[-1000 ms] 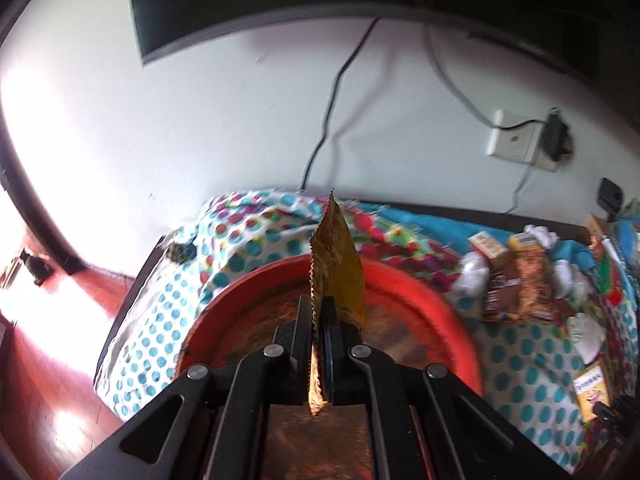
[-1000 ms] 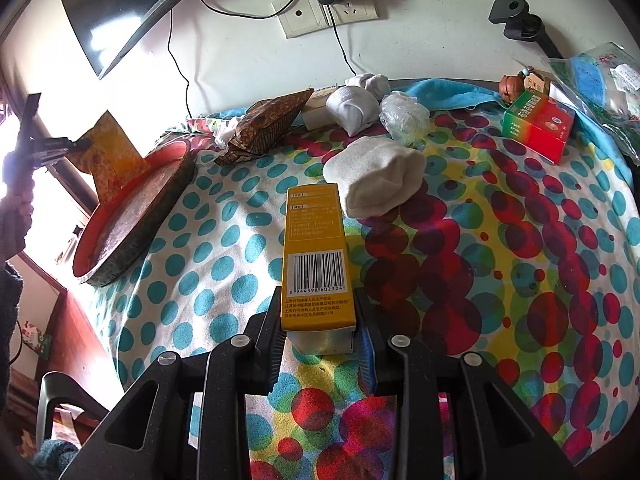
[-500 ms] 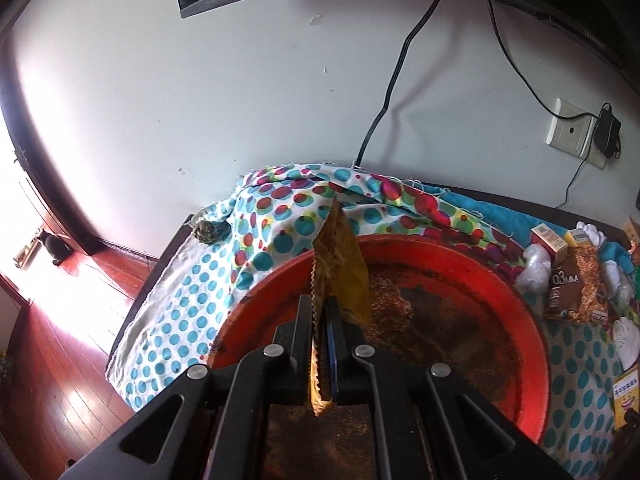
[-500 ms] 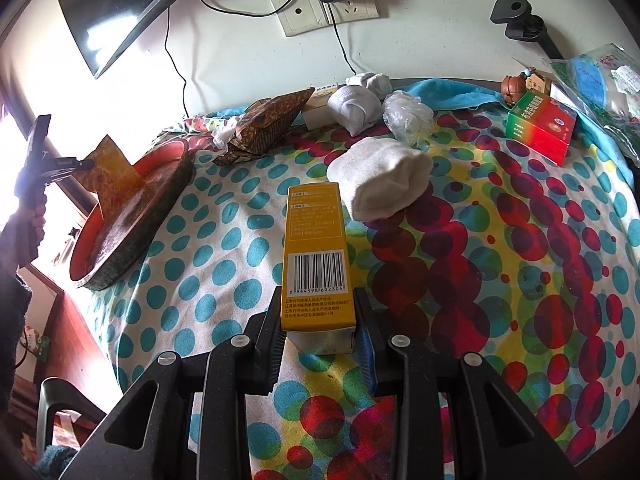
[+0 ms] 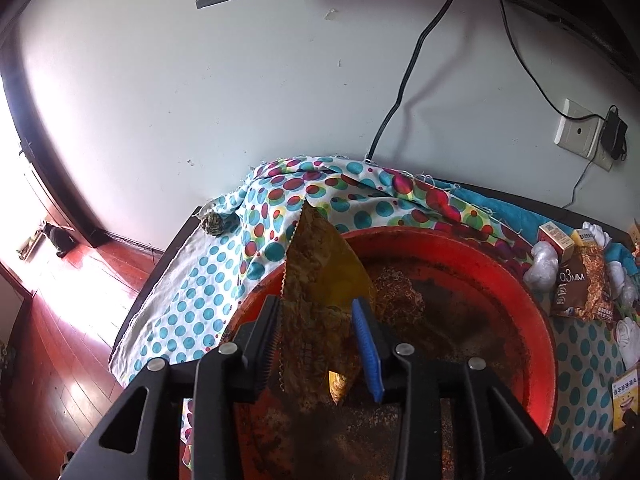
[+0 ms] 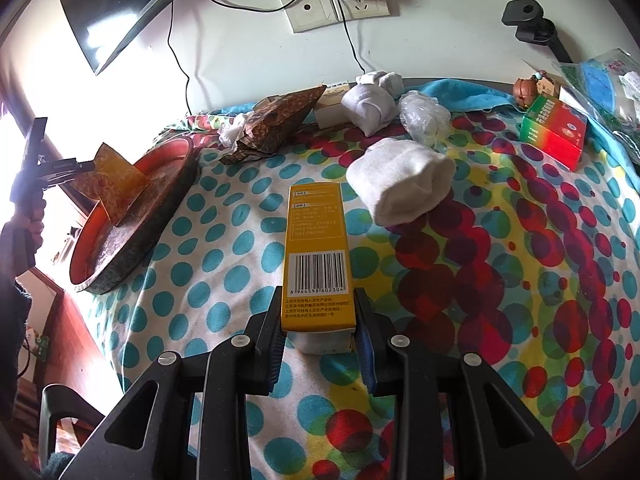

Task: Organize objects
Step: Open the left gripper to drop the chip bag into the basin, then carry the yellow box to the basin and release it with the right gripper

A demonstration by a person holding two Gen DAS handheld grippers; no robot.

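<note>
At the far left, the left tongs [image 5: 320,344] hang over the round red tray [image 5: 536,320], which sits on the table's spotted cloth [image 6: 224,280]. A second ago they were clenched on the crinkled yellow-brown snack packet [image 5: 320,280]; now their jaws are opening, and the packet stands loose between them, its lower end inside the tray. So that item looks delivered. To the right, the right tongs [image 6: 320,336] are clenched on the near end of the long yellow cardboard box [image 6: 316,248], likely next for sorting.
</note>
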